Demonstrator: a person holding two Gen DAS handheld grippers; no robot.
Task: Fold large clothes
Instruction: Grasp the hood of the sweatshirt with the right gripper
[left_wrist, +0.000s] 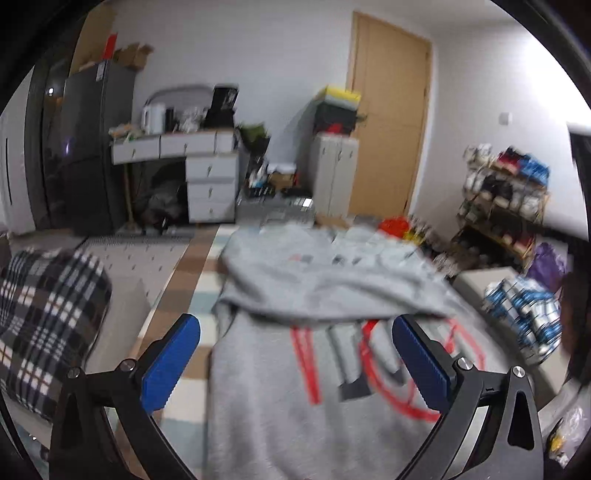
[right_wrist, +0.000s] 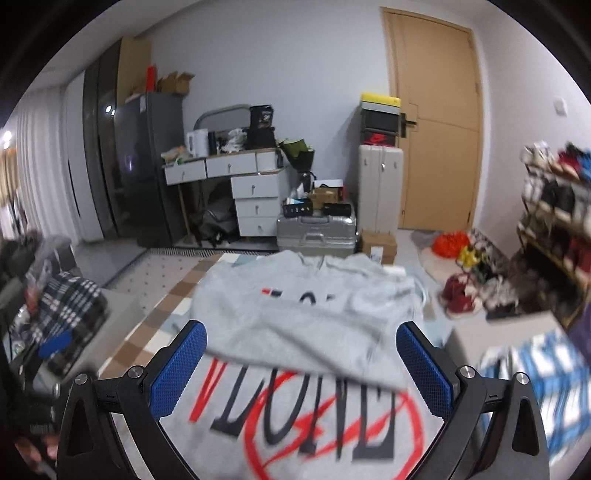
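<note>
A large grey sweatshirt (left_wrist: 295, 406) with a red and black print lies spread in front of me. Its far part (left_wrist: 325, 280) is folded over onto the near part, covering the top of the print. My left gripper (left_wrist: 295, 325) stands wide open just above the fold edge, with nothing pinched between its blue pads (left_wrist: 171, 365). The same grey sweatshirt (right_wrist: 295, 310) fills the middle of the right wrist view. My right gripper (right_wrist: 301, 332) is also wide open above the folded layer and holds no cloth. Both views are blurred by motion.
A plaid cloth (left_wrist: 48, 325) lies to the left on a pale block. A checked mat (left_wrist: 195, 266) is under the sweatshirt. Blue and white packs (left_wrist: 528, 317) and a shoe rack (left_wrist: 506, 199) stand on the right. A silver suitcase (right_wrist: 316, 232) sits behind, with a drawer desk (right_wrist: 255, 199) further back.
</note>
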